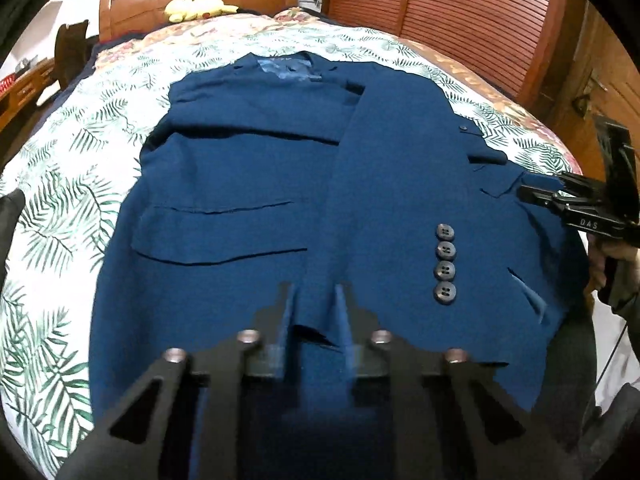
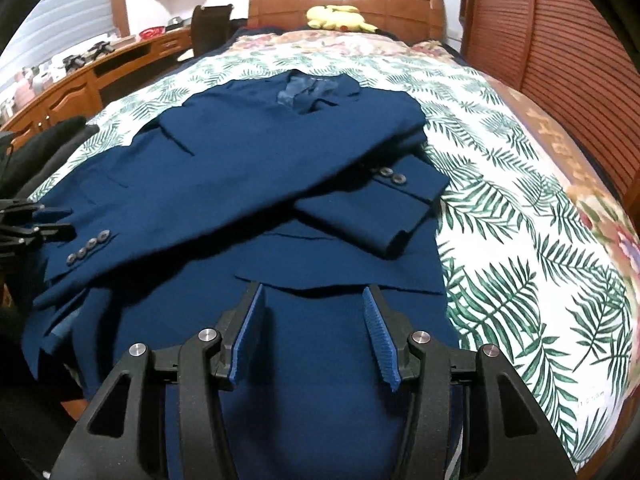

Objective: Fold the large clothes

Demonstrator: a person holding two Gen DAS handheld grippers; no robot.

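A dark blue suit jacket (image 1: 256, 184) lies flat on a bed with a palm-leaf bedspread (image 1: 72, 216), collar toward the headboard. Both sleeves are folded across its body; one cuff with several grey buttons (image 1: 445, 264) lies near the hem. My left gripper (image 1: 316, 300) is open over the lower hem, its fingers straddling a fabric fold. My right gripper (image 2: 314, 300) is open above the jacket's (image 2: 248, 184) lower part, holding nothing. In the left wrist view the right gripper (image 1: 532, 194) shows at the jacket's right edge. The left gripper (image 2: 60, 222) shows at left in the right wrist view.
A yellow plush toy (image 2: 340, 18) rests by the wooden headboard (image 2: 344, 0). A wooden desk (image 2: 80, 80) with small items runs along one side of the bed. Slatted wooden wardrobe doors (image 1: 460, 16) stand on the other side. A dark chair (image 2: 210, 24) stands near the headboard.
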